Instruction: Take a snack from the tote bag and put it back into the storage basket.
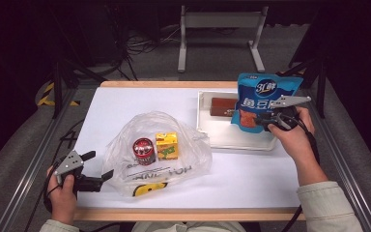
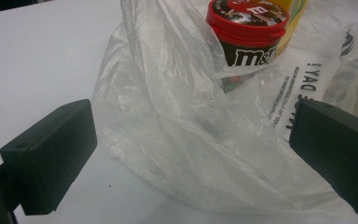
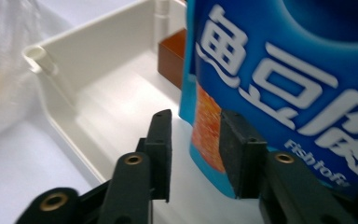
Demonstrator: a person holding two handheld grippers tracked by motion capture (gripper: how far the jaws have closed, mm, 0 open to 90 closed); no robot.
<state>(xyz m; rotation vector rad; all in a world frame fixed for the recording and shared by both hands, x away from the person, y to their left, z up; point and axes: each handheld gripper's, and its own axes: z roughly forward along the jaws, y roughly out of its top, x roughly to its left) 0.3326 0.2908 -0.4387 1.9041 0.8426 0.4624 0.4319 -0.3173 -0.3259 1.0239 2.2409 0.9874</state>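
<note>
Open gripper astride plastic bag, M&M's tub inside

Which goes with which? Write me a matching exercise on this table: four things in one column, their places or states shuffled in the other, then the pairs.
Things
1. blue pouch
2. brown block
3. red-lidded jar
4. left gripper

Places or states
A. inside the clear plastic bag
B. lying at the far end of the white tray
C. at the bag's left edge, jaws open
D. upright, at the jaws of the right gripper

Pairs: 1-D, 2-B, 3-A, 4-C
</note>
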